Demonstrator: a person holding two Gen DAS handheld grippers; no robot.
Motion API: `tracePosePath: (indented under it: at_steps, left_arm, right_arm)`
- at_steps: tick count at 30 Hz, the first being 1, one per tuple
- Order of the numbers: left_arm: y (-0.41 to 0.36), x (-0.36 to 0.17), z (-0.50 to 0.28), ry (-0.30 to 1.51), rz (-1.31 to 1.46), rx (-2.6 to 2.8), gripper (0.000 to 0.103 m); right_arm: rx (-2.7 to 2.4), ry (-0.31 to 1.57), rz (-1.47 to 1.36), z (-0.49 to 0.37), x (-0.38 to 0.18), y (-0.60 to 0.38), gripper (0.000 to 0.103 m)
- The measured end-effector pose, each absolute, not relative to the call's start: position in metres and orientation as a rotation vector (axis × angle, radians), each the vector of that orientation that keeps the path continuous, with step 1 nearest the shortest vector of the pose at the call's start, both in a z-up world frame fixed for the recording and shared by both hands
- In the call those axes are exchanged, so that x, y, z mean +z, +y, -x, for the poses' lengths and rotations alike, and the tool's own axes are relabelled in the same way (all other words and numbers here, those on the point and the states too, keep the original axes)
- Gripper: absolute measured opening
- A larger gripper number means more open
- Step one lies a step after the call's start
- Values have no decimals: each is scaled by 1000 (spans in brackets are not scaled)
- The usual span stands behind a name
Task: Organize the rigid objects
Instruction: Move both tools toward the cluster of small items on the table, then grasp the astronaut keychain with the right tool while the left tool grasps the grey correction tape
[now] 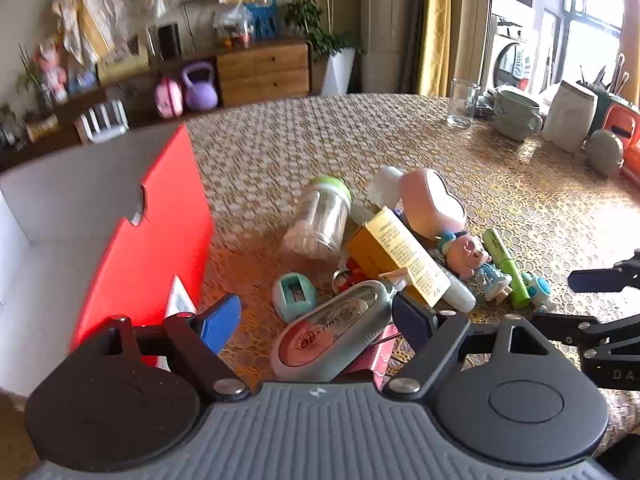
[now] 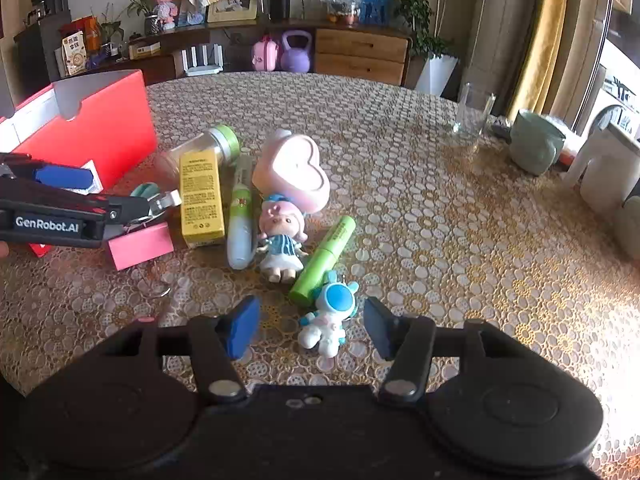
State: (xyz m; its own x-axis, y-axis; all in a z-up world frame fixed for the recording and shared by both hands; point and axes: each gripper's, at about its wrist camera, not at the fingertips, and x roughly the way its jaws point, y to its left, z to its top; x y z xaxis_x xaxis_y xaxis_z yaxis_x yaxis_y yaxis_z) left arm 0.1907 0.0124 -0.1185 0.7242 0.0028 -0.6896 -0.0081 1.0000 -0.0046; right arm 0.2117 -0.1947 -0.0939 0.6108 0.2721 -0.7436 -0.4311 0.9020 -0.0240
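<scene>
Lace-covered table (image 2: 400, 208) with red box (image 2: 100, 136), toys, glass (image 2: 472, 118), mug (image 2: 536, 146).

The toys lie packed close together in the middle of the table (image 2: 400, 200). The red box (image 2: 100, 136) blocks the left. On the right the cloth is bare up to the glass (image 2: 472, 114) and green cup (image 2: 536, 146).

**Daylight from the right, strong glare**

Bright daylight comes from the window (image 1: 592, 36) to the right of each gripper. The counter (image 2: 540, 280) is washed out there. Fisheye bending curves the edges; the far shelves look soft.
</scene>
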Motion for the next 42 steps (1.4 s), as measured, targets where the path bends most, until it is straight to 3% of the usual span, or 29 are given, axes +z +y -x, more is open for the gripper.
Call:
tracePosePath:
  at_steps: [9,13,16,18,22,23,24,25,27,37,38,40,42]
  left_arm:
    - [31,-131,-200,812,110,-32,82]
    - [34,-135,-201,832,127,-21,74]
    - [31,-134,-199,833,108,-19,74]
    - [30,-134,-198,831,106,-13,73]
    - [28,-133,-197,831,118,1,72]
    - [28,-132,-195,829,114,2,70]
    - [26,-130,-193,814,103,-3,49]
    - [23,-126,-191,798,88,-21,41]
    - [17,-121,-191,813,63,-26,32]
    - [29,-123,-184,843,71,3,32]
    - [29,-124,-184,844,67,4,35]
    - [28,-125,-184,849,62,14,55]
    - [27,-128,-182,852,70,6,62]
  right_arm:
    - [406,872,175,-221,-106,-195,54]
    - [396,879,167,-223,-111,-195,49]
    - [374,872,172,-222,-110,-195,40]
    - [361,874,167,-224,-109,-199,26]
    - [361,880,148,-221,-108,-203,25]
    - [360,876,149,-220,-106,-202,25]
    - [358,870,153,-218,-105,-202,24]
    - [356,866,155,-217,-103,-202,24]
    - [358,863,153,-214,-100,-202,24]
    - [367,859,152,-204,-95,-203,21]
    - [367,857,152,-204,-95,-203,21]
    - [369,860,150,-203,-96,-204,21]
    - [368,868,147,-204,-98,-206,21]
